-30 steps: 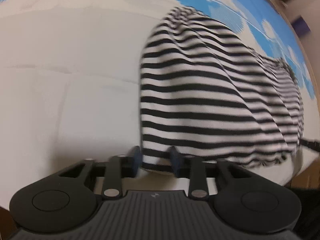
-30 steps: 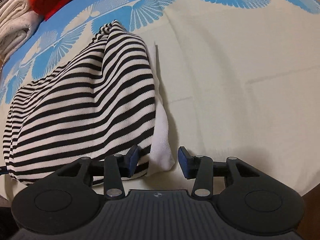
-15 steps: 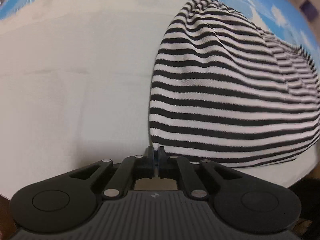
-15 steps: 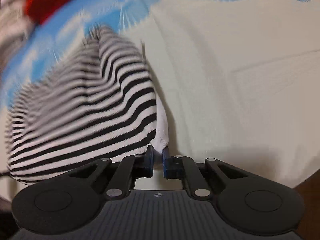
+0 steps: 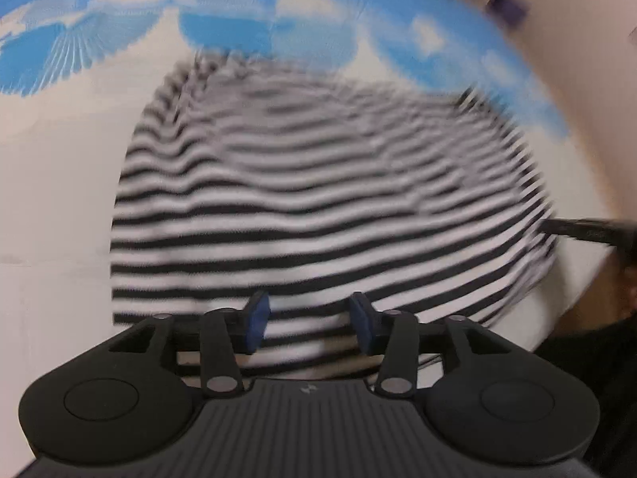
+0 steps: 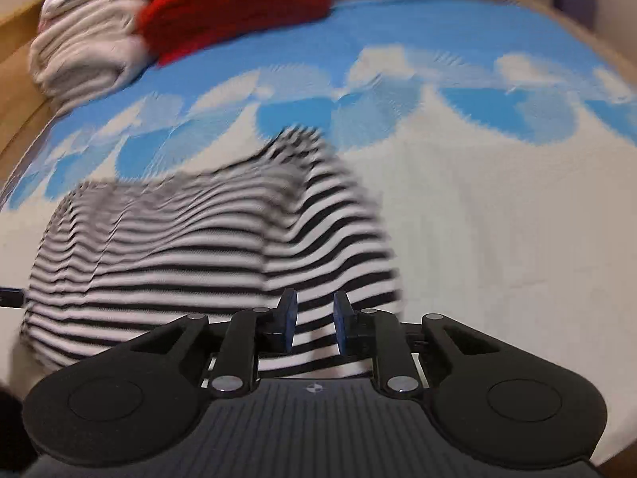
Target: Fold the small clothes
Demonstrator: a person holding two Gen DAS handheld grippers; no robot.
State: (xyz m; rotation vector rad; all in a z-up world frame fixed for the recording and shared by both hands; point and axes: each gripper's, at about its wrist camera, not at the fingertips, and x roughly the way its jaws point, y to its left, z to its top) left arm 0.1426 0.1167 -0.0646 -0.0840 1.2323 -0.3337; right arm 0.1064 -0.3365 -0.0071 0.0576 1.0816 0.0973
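Note:
A black-and-white striped garment (image 5: 318, 199) lies bunched on the cream and blue patterned sheet (image 5: 51, 183); it also shows in the right wrist view (image 6: 191, 247). My left gripper (image 5: 309, 318) is open, its blue pads over the garment's near edge, holding nothing. My right gripper (image 6: 311, 320) is open with a narrower gap, over the garment's near right part, with striped cloth showing between the pads. Both views are motion-blurred.
A red folded item (image 6: 235, 4) and a stack of white folded cloth (image 6: 83, 55) sit at the far left of the bed. The other gripper's dark arm (image 5: 585, 233) shows at the right edge. Bare cream sheet (image 6: 517, 239) lies to the right.
Both grippers had pinched the garment's near corners half a second ago; now both have opened and let it go. The garment has been moved farther onto the bed and lies lower.

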